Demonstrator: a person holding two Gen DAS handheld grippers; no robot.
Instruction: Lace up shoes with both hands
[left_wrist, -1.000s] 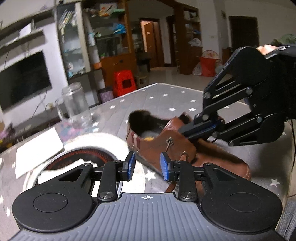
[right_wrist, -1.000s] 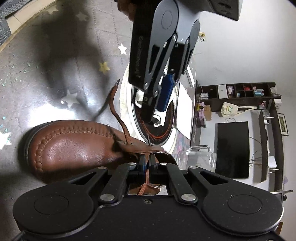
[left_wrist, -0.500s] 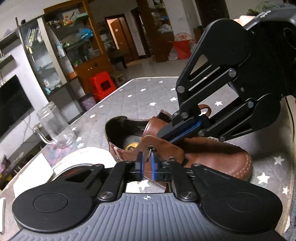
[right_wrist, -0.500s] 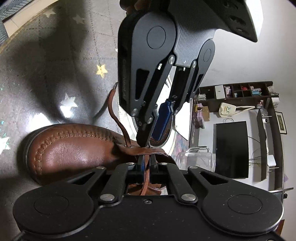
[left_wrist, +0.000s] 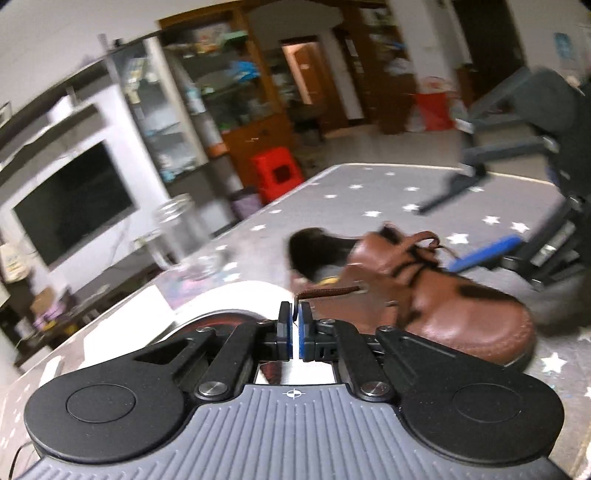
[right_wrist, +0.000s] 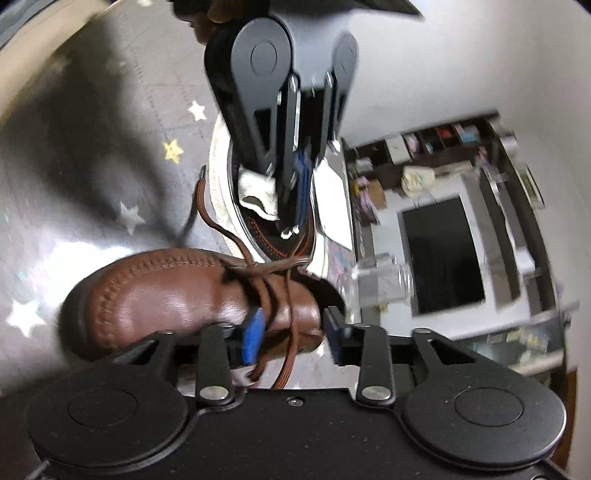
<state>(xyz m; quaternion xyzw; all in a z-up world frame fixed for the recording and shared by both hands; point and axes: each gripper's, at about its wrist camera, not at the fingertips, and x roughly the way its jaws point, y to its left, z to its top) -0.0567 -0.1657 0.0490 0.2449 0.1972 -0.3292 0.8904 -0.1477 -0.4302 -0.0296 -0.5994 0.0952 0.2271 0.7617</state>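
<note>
2 grippers work over 1 brown leather shoe (left_wrist: 424, 291), which lies on its sole on the star-patterned table (left_wrist: 369, 192), toe pointing away from the round white-rimmed mat (right_wrist: 221, 206) that sits just beside its open heel end; the left gripper (left_wrist: 294, 317) has its blue-padded fingers (left_wrist: 284, 328) pressed nearly together, and a brown lace (left_wrist: 332, 291) runs from the shoe's near eyelet flap straight to their tips, so I judge it pinched there, though blur hides the actual contact; holding it level and out to the mat side looks meant to keep that end taut and clear of the tongue; the right gripper (right_wrist: 291, 339) stands on the far side of the shoe from the mat, its fingers (right_wrist: 253, 339) spread wide and gripping nothing, with 2 strands of lace passing loosely between them across the instep; that open stance over the flaps suggests it has let go or is about to take a strand, and I cannot tell which; the lace crosses the flaps at least once, a small loop stands above the tongue, and a free end trails on the table beyond the toe side of the mat; a clear glass jar (left_wrist: 181, 236) stands past the mat, well apart from the shoe.
</note>
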